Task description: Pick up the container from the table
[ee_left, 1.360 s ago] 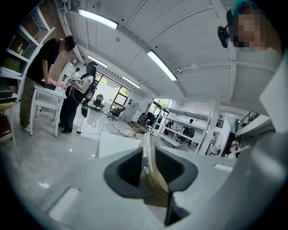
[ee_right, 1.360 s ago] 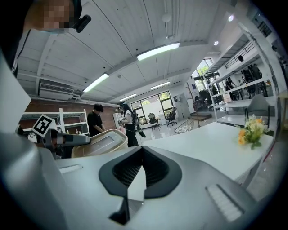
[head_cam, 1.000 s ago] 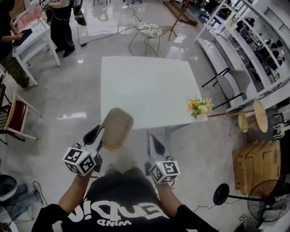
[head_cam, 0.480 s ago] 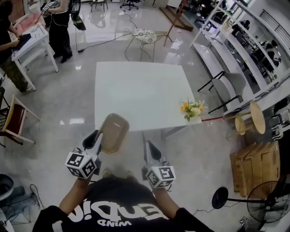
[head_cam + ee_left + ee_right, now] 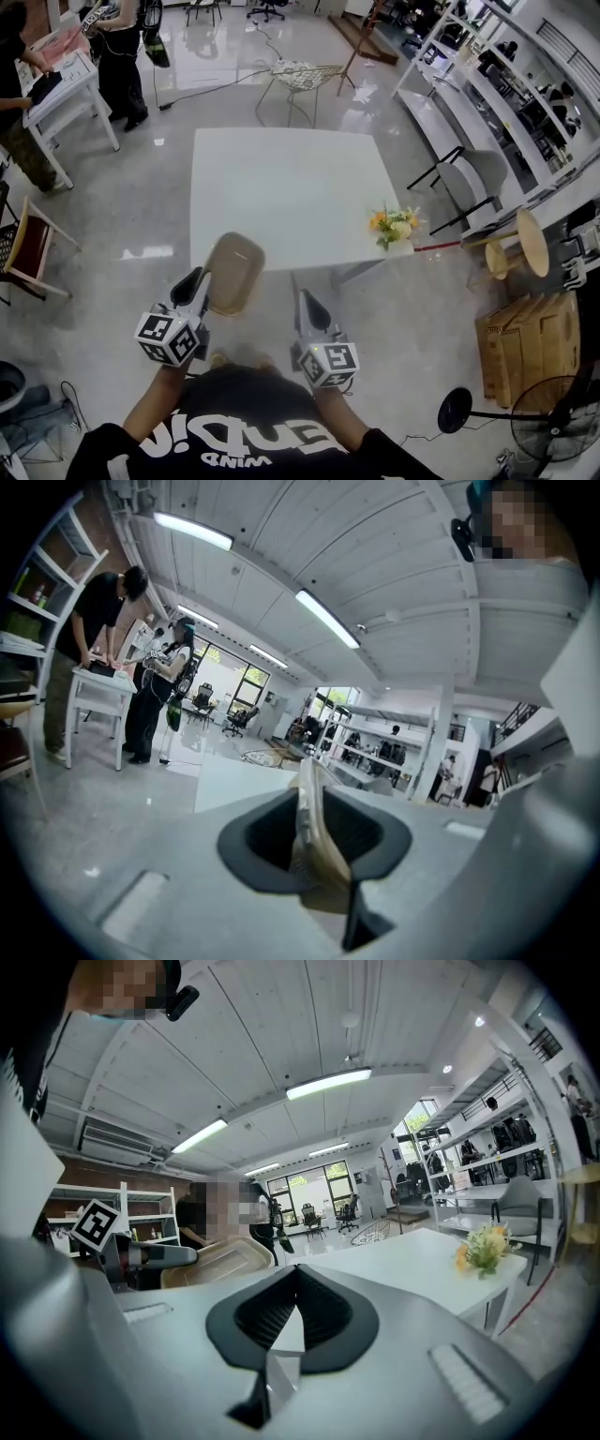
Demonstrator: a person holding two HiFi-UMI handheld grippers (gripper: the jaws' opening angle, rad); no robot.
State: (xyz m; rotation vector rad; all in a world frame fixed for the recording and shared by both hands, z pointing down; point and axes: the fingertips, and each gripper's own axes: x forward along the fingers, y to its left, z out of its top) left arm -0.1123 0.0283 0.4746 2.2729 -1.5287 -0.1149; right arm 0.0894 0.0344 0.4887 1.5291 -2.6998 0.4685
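Observation:
A shallow tan plastic container (image 5: 232,272) hangs in the air over the front left edge of the white table (image 5: 281,187). My left gripper (image 5: 200,281) is shut on its near rim, and in the left gripper view the rim (image 5: 314,841) stands edge-on, pinched between the dark pads. The right gripper view shows the container (image 5: 211,1262) at its left with the left gripper (image 5: 141,1256) on it. My right gripper (image 5: 302,302) floats beside it, just off the table's front edge, its jaws (image 5: 286,1321) shut with nothing between them.
A small bunch of orange and yellow flowers (image 5: 392,225) stands at the table's front right corner. A wire chair (image 5: 309,70) sits beyond the table. People stand at a white desk (image 5: 66,80) at the far left. Shelving (image 5: 497,84), stools (image 5: 525,244) and a wooden crate (image 5: 530,342) line the right side.
Both grippers have shifted a little together across the front of the table, the left one still holding the container. Neither gripper's jaws have changed.

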